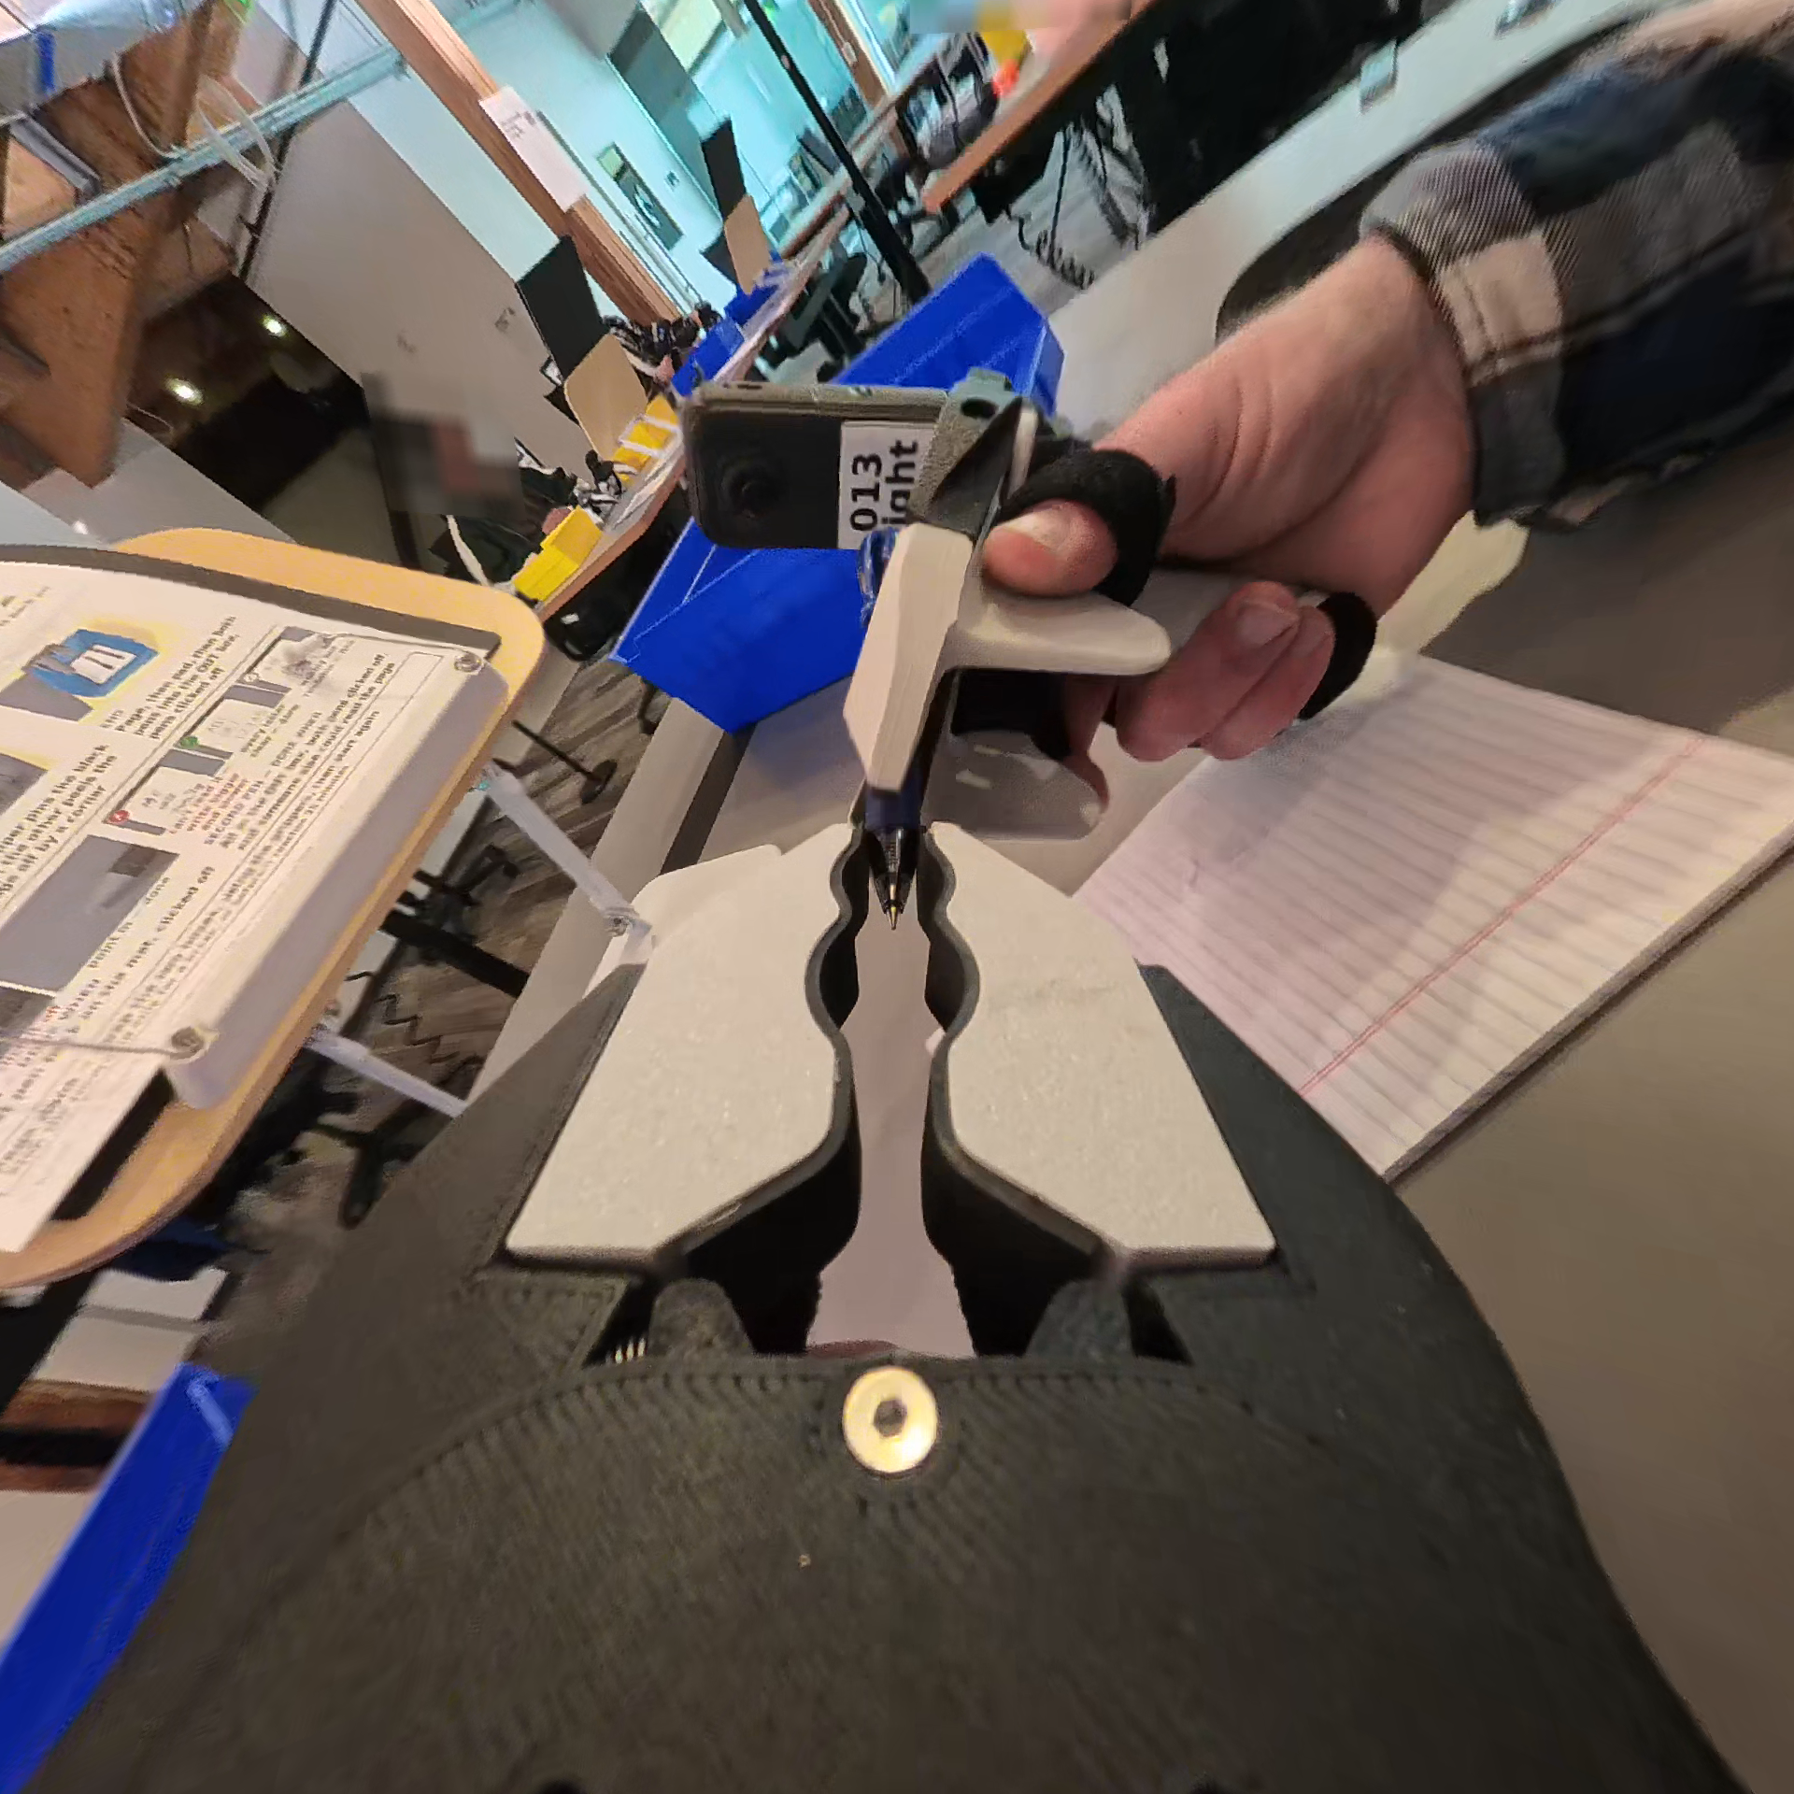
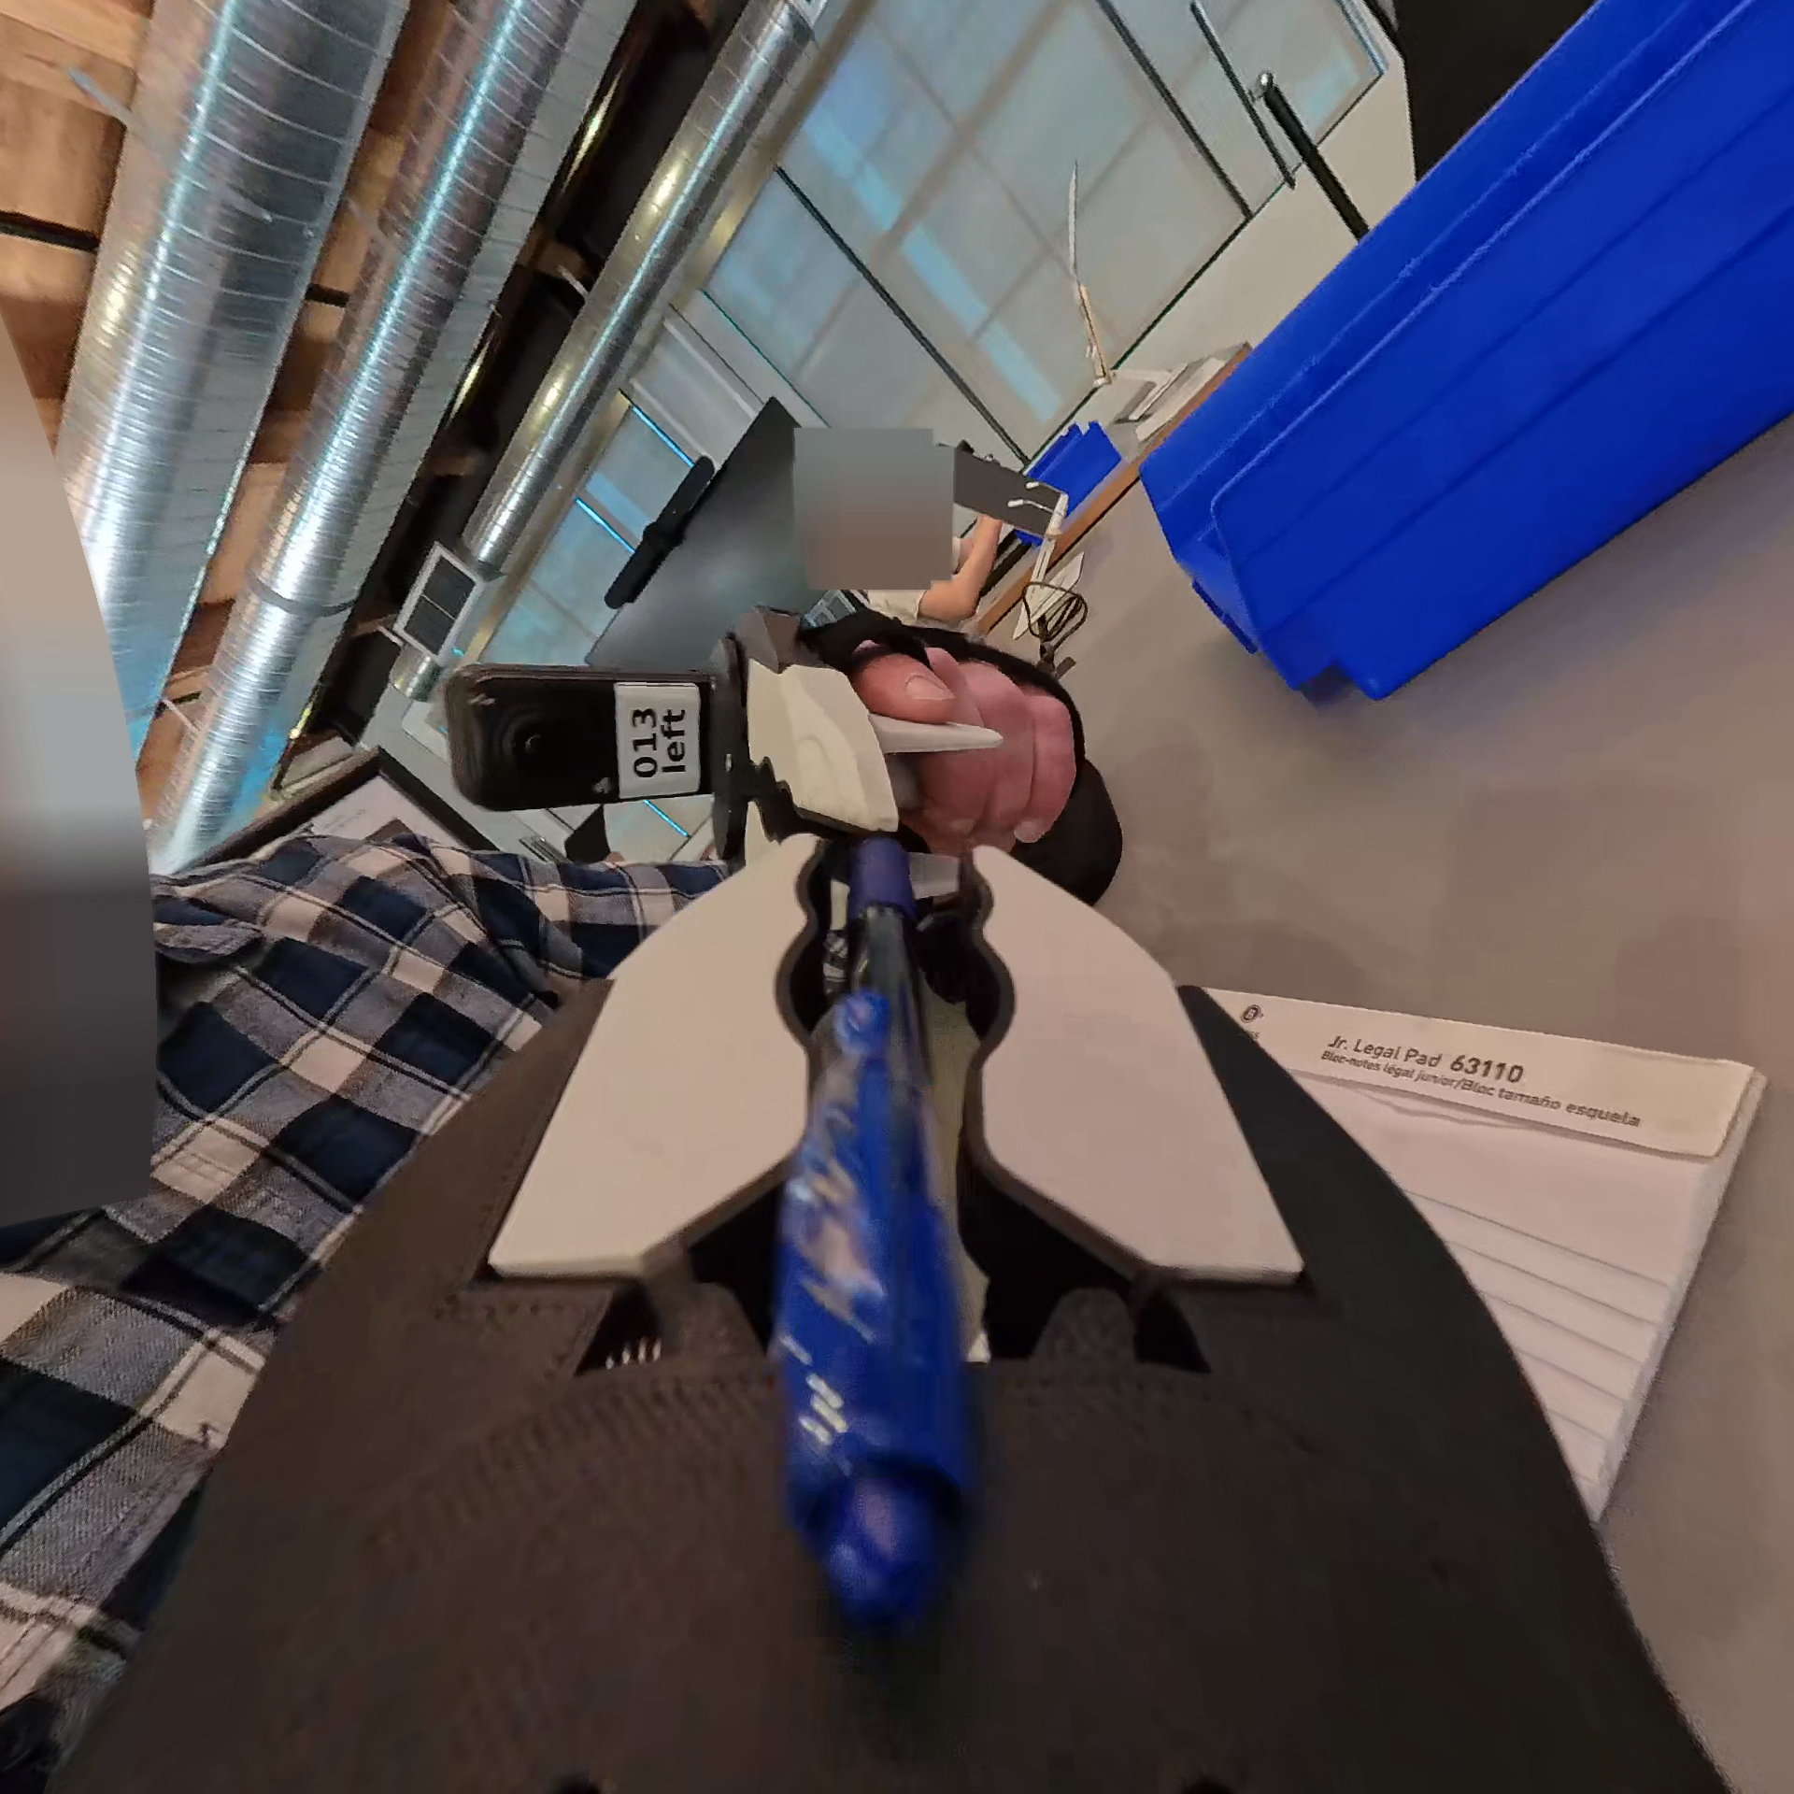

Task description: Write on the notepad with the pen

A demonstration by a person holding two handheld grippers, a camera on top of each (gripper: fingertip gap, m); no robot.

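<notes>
Gripping the blue pen (image 2: 879, 1262) in the right gripper (image 2: 888, 874), tip (image 1: 891, 898) poised between the parted fingers (image 1: 738, 1019) of the left gripper (image 1: 888, 854); notepad (image 1: 1437, 903) flat on the grey table (image 1: 1602, 1359) just beside.

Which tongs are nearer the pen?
Right. The right tongs grip the blue pen; the left tongs are slightly open around its tip, apparently not touching.

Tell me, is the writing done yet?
Not yet. The pen is picked up: the right gripper is shut on it, tip out, up in the air. The left gripper sits open by the tip. The notepad page looks blank, so the writing is left.
</notes>
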